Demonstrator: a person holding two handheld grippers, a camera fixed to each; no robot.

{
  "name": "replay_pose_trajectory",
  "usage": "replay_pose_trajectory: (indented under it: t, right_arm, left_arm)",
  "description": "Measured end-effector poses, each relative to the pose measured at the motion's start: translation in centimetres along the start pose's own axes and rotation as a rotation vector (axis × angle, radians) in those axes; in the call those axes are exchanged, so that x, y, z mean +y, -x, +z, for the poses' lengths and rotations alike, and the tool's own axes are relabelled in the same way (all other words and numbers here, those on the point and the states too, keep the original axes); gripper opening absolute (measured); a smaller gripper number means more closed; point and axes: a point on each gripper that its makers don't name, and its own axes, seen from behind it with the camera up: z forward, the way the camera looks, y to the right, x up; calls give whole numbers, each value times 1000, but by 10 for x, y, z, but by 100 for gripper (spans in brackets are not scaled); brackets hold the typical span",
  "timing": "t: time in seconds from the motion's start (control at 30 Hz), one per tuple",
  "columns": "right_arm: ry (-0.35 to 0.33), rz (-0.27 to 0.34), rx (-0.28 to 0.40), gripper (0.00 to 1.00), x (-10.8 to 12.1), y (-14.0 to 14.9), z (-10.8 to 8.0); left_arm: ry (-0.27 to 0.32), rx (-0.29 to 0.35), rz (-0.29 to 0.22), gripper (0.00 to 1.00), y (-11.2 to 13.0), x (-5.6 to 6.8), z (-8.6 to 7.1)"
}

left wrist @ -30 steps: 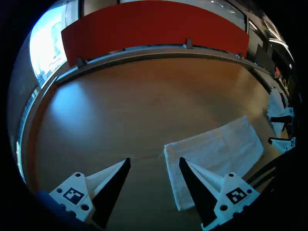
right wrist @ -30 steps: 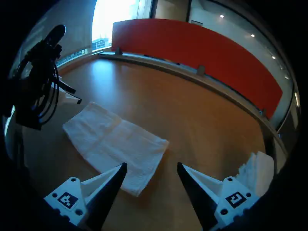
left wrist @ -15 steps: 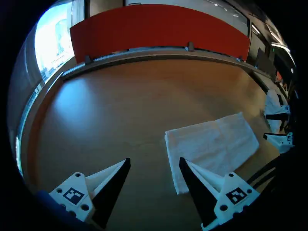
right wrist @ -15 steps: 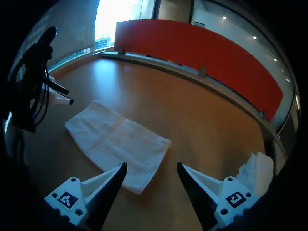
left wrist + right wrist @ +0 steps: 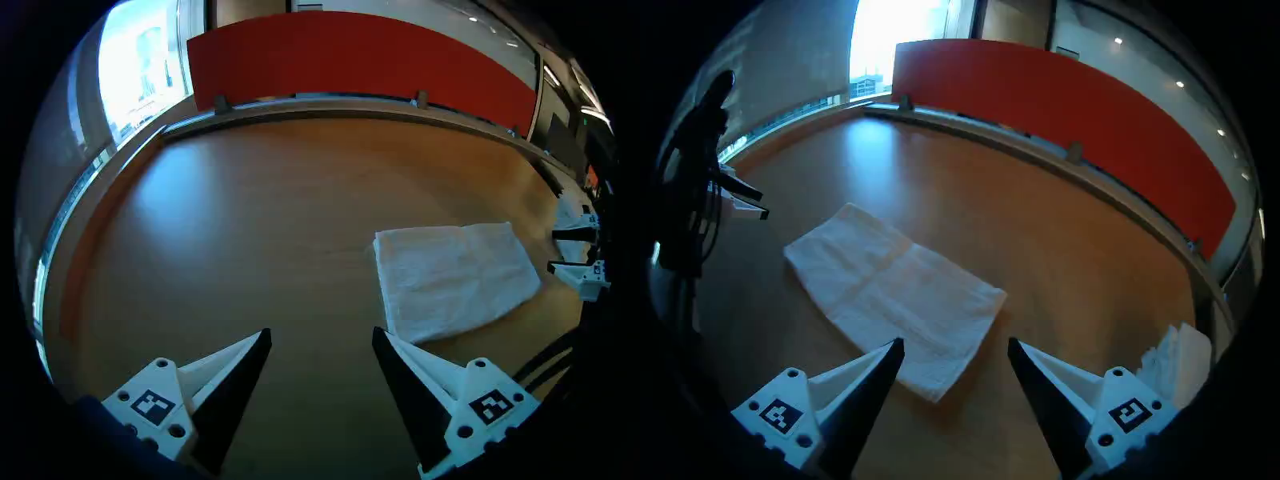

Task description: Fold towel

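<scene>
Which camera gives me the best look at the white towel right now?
The right gripper view: the towel lies large near the middle, its creases clear. The left gripper view shows it smaller, off to the right.

I have the towel flat on the table, ahead and right of my left gripper, apart from it. My right gripper is at the towel's other end. A partition stands along the table's far edge. A cloth pile lies near right, well apart from the towel.
</scene>
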Motion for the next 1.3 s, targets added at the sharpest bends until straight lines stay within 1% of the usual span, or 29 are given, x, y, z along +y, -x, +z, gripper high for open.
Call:
replay_pose_trajectory:
  t: [0.27, 0.47, 0.67, 0.73, 0.8, 0.87, 1.0, 1.13, 1.23, 1.3]
  right_arm:
    - [-60, -51, -28, 99, -10, 6, 3]
    - [-104, -97, -58, 98, -16, 14, 5]
    - [-129, -135, -87, 93, -17, 20, 9]
    - [-135, -144, -99, 91, -17, 24, 10]
    - [-142, -152, -114, 87, -17, 28, 11]
    - [-151, -160, -134, 81, -16, 34, 12]
    - [-173, -178, -171, 72, -15, 46, 13]
    - [-197, -198, -209, 65, -15, 58, 13]
    - [-211, -209, -233, 57, -16, 65, 13]
    - [-219, -210, -246, 48, -17, 68, 13]
  left_arm:
    - [-42, -11, -37, 94, 24, -23, -20]
    - [-61, -20, -67, 94, 42, -36, -37]
    - [-86, -36, -69, 94, 59, -51, -48]
    - [-89, -36, -70, 94, 61, -54, -51]
    - [-90, -34, -71, 94, 62, -56, -54]
    - [-88, -32, -70, 94, 62, -58, -57]
    - [-80, -27, -66, 94, 64, -58, -61]
    - [-77, -27, -60, 94, 67, -58, -65]
    - [-74, -31, -58, 94, 70, -57, -66]
    - [-73, -33, -59, 94, 71, -56, -66]
